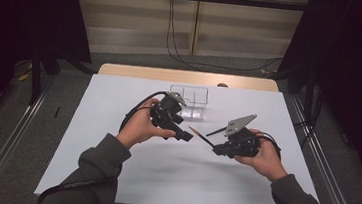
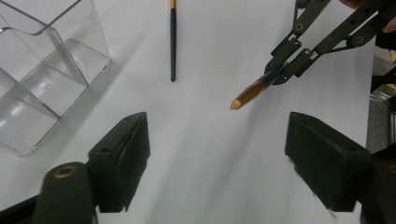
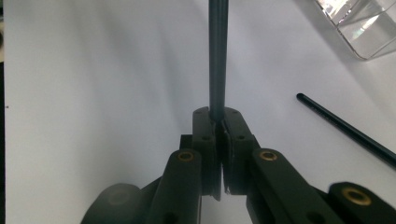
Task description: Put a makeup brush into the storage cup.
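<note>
Pencil (image 2: 252, 92): slender dark shaft with a tan, blunt wooden tip; clamped near one end, held off the white tabletop (image 1: 112, 166), tip projecting free.

Second pencil (image 2: 173, 42): dark shaft, orange band near its far end; lying flat on the tabletop, apart from the first.

The left gripper (image 1: 182, 134) sits in the person's left hand (image 1: 140, 126) with its jaws standing wide apart and nothing between them. The right gripper (image 1: 216, 149) sits in the right hand (image 1: 264, 157), jaws pressed together, and a thin pencil (image 3: 218, 56) sticks out straight ahead from between them.
</note>
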A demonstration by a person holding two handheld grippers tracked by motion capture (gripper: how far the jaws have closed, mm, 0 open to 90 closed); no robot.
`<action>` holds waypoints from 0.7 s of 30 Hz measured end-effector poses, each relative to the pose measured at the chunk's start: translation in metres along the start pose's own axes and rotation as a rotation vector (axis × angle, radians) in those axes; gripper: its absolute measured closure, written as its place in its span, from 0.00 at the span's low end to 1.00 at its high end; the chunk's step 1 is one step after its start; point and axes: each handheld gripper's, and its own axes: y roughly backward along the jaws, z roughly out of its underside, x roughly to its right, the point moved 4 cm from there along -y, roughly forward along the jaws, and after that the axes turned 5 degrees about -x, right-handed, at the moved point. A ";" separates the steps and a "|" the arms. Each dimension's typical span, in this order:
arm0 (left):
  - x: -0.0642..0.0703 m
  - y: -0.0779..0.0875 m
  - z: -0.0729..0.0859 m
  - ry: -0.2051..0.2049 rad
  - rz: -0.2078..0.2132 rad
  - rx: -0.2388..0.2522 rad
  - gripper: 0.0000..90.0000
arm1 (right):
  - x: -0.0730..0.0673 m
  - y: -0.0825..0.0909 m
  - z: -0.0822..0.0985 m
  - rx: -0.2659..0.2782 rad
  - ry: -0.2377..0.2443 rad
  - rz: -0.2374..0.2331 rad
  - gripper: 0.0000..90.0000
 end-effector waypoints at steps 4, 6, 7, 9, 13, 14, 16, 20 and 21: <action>-0.002 0.001 0.001 0.004 -0.005 0.003 0.18 | 0.000 0.000 -0.002 0.016 -0.006 -0.007 0.95; -0.002 0.000 0.001 0.010 0.001 0.017 0.17 | 0.000 0.000 -0.002 0.030 -0.024 -0.010 0.95; -0.001 0.000 0.001 0.015 0.002 0.022 0.16 | 0.001 0.000 -0.002 0.030 -0.025 -0.010 0.95; -0.001 -0.001 0.001 0.023 0.014 0.049 0.16 | 0.001 0.000 -0.003 0.051 -0.037 -0.019 0.95; -0.003 0.001 0.000 0.030 0.013 0.058 0.14 | 0.000 -0.001 -0.005 0.082 -0.068 -0.023 0.95; -0.003 0.001 0.000 0.035 0.013 0.067 0.14 | 0.000 0.000 -0.006 0.095 -0.079 -0.025 0.95; -0.003 0.002 0.000 0.043 0.011 0.068 0.14 | 0.000 0.000 -0.007 0.123 -0.099 -0.032 0.95; -0.002 0.000 -0.001 0.056 0.021 0.115 0.13 | 0.001 -0.001 -0.010 0.168 -0.134 -0.040 0.95; -0.003 0.001 -0.001 0.054 0.009 0.095 0.13 | 0.000 -0.001 -0.010 0.176 -0.147 -0.039 0.95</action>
